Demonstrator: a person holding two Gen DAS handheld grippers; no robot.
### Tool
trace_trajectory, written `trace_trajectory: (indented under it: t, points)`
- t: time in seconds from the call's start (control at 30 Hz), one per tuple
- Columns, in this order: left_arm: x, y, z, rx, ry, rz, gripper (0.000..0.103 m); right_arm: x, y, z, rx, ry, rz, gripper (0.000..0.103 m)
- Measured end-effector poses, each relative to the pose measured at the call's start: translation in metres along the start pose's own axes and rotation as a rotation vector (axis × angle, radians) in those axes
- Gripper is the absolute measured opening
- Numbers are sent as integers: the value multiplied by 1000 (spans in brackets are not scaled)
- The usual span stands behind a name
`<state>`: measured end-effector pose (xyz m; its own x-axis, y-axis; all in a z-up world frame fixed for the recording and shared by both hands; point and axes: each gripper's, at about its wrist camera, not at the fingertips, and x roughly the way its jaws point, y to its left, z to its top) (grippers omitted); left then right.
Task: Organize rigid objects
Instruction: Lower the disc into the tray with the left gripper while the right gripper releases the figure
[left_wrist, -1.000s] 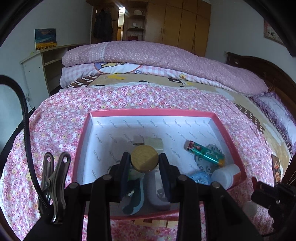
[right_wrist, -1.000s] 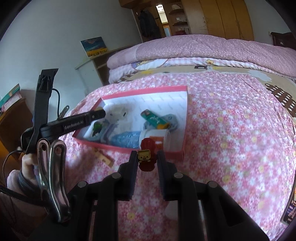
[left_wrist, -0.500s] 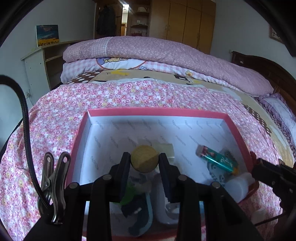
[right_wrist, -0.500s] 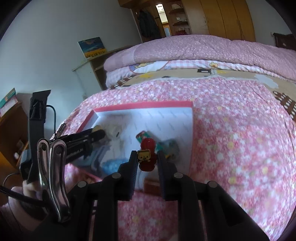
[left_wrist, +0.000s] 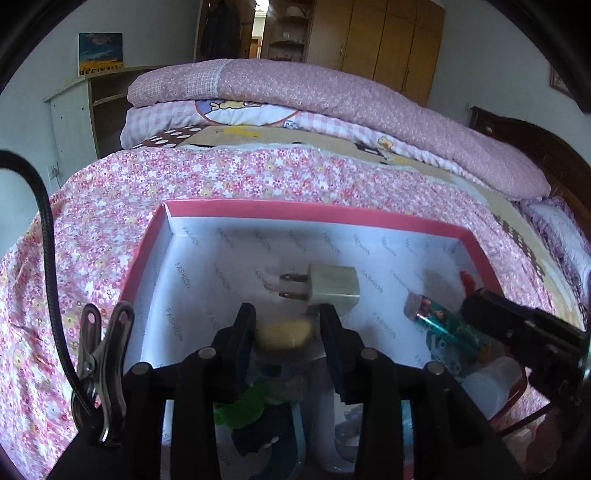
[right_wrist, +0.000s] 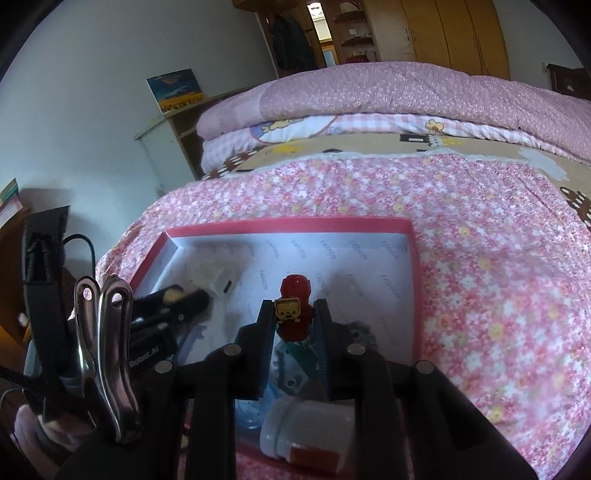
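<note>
While clamped between the right gripper (right_wrist: 294, 325) fingers, red figurine (right_wrist: 293, 314) hangs above pink box (right_wrist: 288, 223) interior (white-lined); left gripper (left_wrist: 286, 332) pinches cork-topped jar (left_wrist: 283, 334) over same box, near white charger (left_wrist: 332, 286).

Home bedroom, quilted bed (left_wrist: 332, 110), wooden wardrobe (left_wrist: 388, 48)

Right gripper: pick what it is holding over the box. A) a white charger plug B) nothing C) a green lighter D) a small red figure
D: the right gripper is shut on a small red figure, held above the pink box.
</note>
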<state>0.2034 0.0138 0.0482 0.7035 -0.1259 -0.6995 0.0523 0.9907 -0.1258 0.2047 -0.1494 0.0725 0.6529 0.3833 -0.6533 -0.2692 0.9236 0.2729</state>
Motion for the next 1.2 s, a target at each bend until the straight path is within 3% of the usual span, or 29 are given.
trace_trajectory:
  t: [0.17,0.53,0.63,0.8,1.2]
  points:
    - [1,-7,-1,27,-4,11,49,9,1,2,-3,5,-4,22]
    - [3,-11,-3,50,-7,29,51,24,-9,7,29,20,-23,22]
    - [2,-10,-3,53,-7,33,51,26,-9,7,34,32,-12,26]
    - [2,-11,-3,52,-6,33,51,26,1,5,2,37,-19,42]
    - [3,-11,-3,53,-7,33,51,24,3,5,1,46,-26,45]
